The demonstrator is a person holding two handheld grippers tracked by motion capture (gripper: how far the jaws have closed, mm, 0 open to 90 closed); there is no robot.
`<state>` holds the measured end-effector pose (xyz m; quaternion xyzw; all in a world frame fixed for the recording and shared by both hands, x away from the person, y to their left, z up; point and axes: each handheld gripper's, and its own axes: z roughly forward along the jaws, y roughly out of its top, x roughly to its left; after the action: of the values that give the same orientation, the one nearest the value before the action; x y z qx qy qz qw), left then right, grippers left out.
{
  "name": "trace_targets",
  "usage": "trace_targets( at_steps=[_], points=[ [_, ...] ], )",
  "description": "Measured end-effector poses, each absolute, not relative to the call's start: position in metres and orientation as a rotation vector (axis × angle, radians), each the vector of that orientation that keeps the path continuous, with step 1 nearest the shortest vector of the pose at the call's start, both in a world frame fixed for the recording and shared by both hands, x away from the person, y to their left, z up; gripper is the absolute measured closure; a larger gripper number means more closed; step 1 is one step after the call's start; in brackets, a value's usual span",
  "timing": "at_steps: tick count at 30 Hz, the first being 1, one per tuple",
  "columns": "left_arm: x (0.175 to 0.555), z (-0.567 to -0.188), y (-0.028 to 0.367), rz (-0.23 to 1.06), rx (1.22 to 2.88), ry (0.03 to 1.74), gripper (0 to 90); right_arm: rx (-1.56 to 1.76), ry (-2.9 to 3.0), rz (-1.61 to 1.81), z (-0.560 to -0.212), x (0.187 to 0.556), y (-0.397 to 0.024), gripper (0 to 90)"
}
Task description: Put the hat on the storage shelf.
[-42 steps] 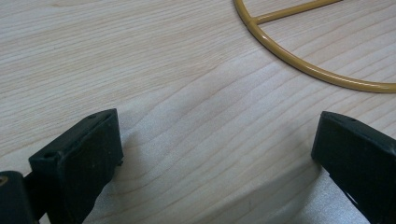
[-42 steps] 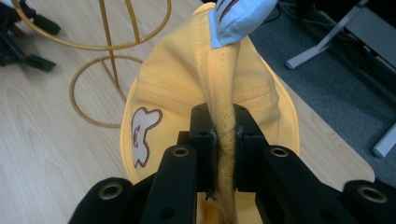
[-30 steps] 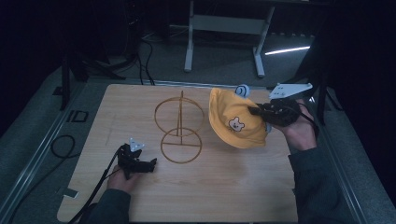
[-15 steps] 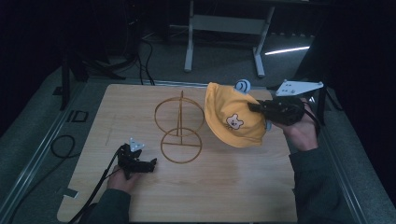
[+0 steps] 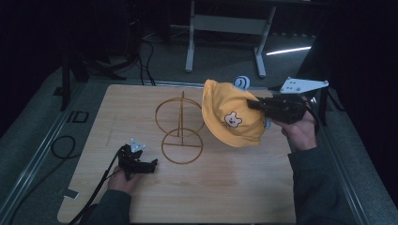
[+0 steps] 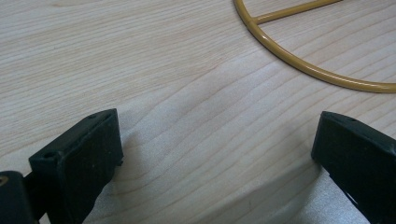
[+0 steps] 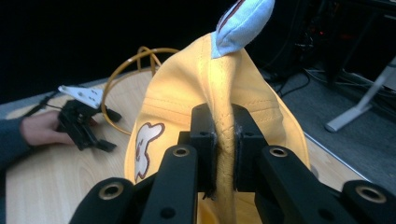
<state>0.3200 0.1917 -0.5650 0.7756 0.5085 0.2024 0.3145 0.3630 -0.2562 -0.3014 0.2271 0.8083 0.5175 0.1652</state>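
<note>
Between the jaws of the right tongs [image 7: 225,140] sits a pinched fold of a yellow cap [image 5: 230,115], the two black jaws pressed tight on the fabric so that a seam runs up out of the grip. Above that grip, in the right gripper view, a pale blue ear-like tab [image 7: 240,23] tops the cap, and a white bear patch [image 7: 144,147] shows on the cloth to the lower left of the jaws. From the high view the cap hangs off the tip of the right tongs [image 5: 256,104], lifted clear of the desk [image 5: 244,187], with the bear face [image 5: 232,120] turned toward the camera.

Just beyond the cap, on the side away from the right tongs, stands a gold wire stand [image 5: 180,126]: an upright ring on a post above a flat ring base. The cap is near its upright ring; whether they touch cannot be told.

Well apart from all that, the left tongs [image 5: 149,164] rest low on the desk in the person's left hand [image 5: 123,180]. Their jaws stand wide apart with bare wood between them, and ahead of them curves the rim of the stand's base ring [image 6: 303,67].
</note>
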Motion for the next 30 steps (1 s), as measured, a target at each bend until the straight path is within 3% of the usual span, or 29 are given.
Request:
trace_targets(
  at_steps=[30],
  points=[
    [0.32, -0.565, 0.192, 0.535, 2.043, 1.34, 1.9, 0.577, 2.286, 1.627, -0.295, 0.365, -0.238, 81.8]
  ],
)
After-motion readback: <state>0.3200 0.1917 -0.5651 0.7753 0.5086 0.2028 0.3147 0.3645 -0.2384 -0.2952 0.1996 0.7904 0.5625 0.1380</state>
